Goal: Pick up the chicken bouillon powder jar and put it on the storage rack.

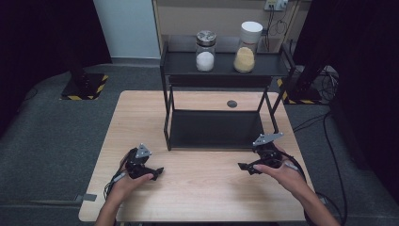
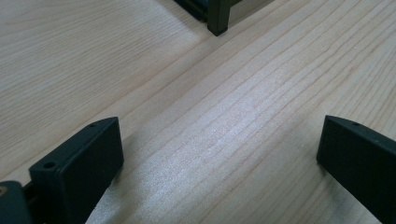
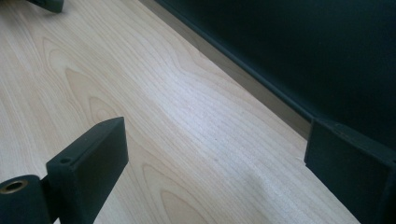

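- Both the left hand-held gripper (image 1: 159,171) and the right hand-held gripper (image 1: 243,166) are spread and empty, low over the counter (image 1: 202,188).
- The two jars (image 1: 205,51) stand on the rack's top shelf (image 1: 226,64), well apart; the rack frame (image 1: 166,113) may be struck during a reach, and the jars toppled.

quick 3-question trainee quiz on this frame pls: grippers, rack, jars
1. True or false: the left gripper grips a jar.
2. Which jar on the black rack holds the white contents? A) the metal-lidded jar B) the white-lidded jar
3. Fill in: both grippers rest on the wooden ____.

Key
1. False. Its jaws stand open over bare wood, as do those of the right gripper.
2. A. The white-lidded jar holds yellow contents.
3. table.
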A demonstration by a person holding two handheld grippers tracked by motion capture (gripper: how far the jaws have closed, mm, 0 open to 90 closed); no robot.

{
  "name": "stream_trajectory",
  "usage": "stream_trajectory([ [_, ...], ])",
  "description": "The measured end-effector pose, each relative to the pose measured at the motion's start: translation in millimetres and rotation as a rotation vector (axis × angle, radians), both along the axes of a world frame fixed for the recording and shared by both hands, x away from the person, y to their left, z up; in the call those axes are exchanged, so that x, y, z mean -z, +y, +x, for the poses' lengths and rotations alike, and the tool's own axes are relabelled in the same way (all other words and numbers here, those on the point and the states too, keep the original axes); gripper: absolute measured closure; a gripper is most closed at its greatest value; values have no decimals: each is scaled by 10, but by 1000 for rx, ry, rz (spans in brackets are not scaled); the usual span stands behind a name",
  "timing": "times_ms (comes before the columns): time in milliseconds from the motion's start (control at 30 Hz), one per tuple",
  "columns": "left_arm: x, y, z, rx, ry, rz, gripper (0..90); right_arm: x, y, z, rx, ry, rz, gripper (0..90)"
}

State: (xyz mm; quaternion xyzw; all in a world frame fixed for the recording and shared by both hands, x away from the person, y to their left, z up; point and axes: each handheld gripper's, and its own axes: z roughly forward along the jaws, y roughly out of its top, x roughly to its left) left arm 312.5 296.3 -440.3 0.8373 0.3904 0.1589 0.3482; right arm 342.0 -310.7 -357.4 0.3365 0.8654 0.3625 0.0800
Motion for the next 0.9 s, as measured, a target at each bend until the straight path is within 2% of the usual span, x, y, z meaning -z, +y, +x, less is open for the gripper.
stream_trajectory([
  [367, 0, 1, 0, 0, 0, 0, 0, 302, -137, -123, 18, -12, 41, 68],
  [700, 1, 0, -2, -1, 0, 0, 0, 487, -333, -267, 49, -31, 80, 65],
  [900, 0, -2, -4, -1, 0, 0, 0, 591, -424, -355, 77, -53, 75, 62],
])
